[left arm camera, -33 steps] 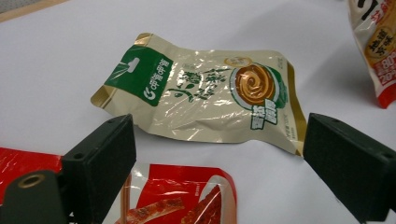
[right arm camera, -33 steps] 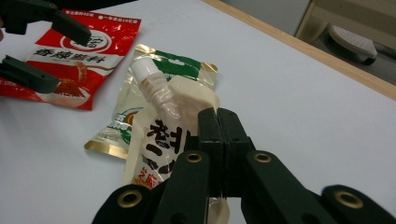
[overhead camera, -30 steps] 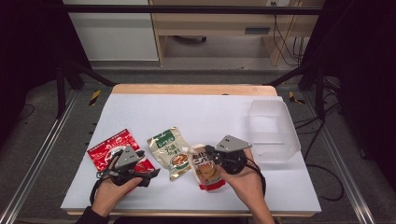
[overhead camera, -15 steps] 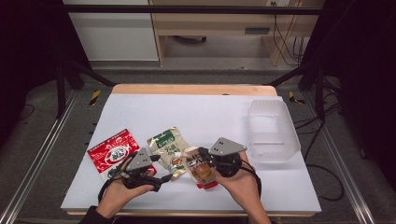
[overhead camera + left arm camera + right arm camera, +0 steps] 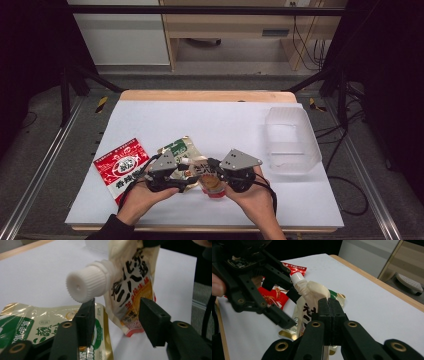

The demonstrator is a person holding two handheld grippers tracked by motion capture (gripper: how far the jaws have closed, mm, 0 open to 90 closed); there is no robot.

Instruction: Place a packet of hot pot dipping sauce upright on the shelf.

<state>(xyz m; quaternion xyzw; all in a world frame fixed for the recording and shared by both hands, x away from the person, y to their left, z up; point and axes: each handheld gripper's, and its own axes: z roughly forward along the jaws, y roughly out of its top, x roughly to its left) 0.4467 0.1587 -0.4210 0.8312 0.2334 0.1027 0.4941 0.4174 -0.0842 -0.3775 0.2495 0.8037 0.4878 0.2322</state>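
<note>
1. The cream and orange soft plastic spout pouch (image 5: 132, 287) with black lettering is standing raised above the table (image 5: 225, 120), near the middle of its near edge, its red bottom seam pointing down.
2. The pouch's white ribbed screw cap (image 5: 86, 285) is pointing sideways toward the left claw (image 5: 115, 317).
3. The right claw (image 5: 328, 312) is pinching the pouch's upper edge just beside the spout, its jaws pressed together on the film.
4. The left claw is standing with its jaws spread apart, the cap sitting just above one jaw and the pouch body showing between the two; it is gripping nothing.
5. A green and gold flat foil snack packet (image 5: 176, 150) is lying on the table under the left claw, and a red flat printed packet (image 5: 121, 167) is lying nearer the left edge.
6. A clear plastic rectangular tub (image 5: 291, 140) is sitting near the right edge.
7. Compared with half a second earlier, the left claw has moved rightward off the red packet and is now closing in on the cap, while the right claw is still holding the pouch in much the same spot.
</note>
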